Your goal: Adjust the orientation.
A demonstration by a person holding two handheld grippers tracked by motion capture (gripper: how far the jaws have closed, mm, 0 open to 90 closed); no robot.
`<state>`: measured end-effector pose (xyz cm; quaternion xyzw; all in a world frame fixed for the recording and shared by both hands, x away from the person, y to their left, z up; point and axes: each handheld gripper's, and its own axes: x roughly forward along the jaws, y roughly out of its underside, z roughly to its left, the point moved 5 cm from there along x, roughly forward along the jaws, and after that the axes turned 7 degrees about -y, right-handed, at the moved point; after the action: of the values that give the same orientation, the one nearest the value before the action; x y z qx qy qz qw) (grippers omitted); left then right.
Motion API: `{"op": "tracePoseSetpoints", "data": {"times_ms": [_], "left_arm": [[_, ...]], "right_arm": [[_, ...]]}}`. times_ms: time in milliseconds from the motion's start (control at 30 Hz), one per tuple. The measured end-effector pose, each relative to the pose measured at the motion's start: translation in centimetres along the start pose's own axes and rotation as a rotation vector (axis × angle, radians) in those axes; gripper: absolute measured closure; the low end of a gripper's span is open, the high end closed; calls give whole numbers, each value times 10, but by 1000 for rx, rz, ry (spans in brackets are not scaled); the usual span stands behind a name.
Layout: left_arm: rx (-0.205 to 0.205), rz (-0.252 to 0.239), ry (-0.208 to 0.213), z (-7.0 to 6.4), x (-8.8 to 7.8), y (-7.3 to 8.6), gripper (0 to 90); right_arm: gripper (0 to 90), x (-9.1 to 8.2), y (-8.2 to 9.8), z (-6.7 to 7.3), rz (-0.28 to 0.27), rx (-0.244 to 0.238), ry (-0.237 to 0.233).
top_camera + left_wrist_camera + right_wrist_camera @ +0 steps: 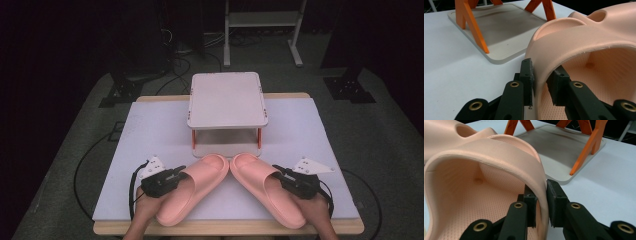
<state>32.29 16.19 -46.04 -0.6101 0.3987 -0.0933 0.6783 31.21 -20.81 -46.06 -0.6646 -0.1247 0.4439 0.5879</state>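
Two pink slide sandals lie toe to toe on the white mat in front of a small rack. The left sandal [192,192] has my left gripper [176,175] shut on the outer edge of its strap [541,62], one pad outside and one inside. The right sandal [267,190] is held the same way: my right gripper [281,176] is shut on its strap's outer edge [540,192]. In both gripper views the black pads [527,72] [555,195] press against the pink strap wall. A hand holds each gripper at the near table edge.
A two-level rack [227,97] with orange legs [475,27] and a grey bottom shelf [564,150] stands mid-table just beyond the sandal toes. The white mat [310,130] covers the wooden table. Cables and a stand frame [262,22] lie on the dark floor behind.
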Motion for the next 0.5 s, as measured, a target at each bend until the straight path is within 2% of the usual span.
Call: {"op": "tracePoseSetpoints", "data": {"times_ms": [167, 300, 500], "left_arm": [[7, -6, -5, -2, 1, -4, 749], [11, -21, -7, -4, -1, -9, 748], [35, -38, -12, -7, -6, -24, 749]], "right_arm": [[781, 0, 0, 0, 1, 2, 10], [781, -4, -3, 0, -19, 11, 9], [781, -12, -13, 2, -38, 10, 24]]}}
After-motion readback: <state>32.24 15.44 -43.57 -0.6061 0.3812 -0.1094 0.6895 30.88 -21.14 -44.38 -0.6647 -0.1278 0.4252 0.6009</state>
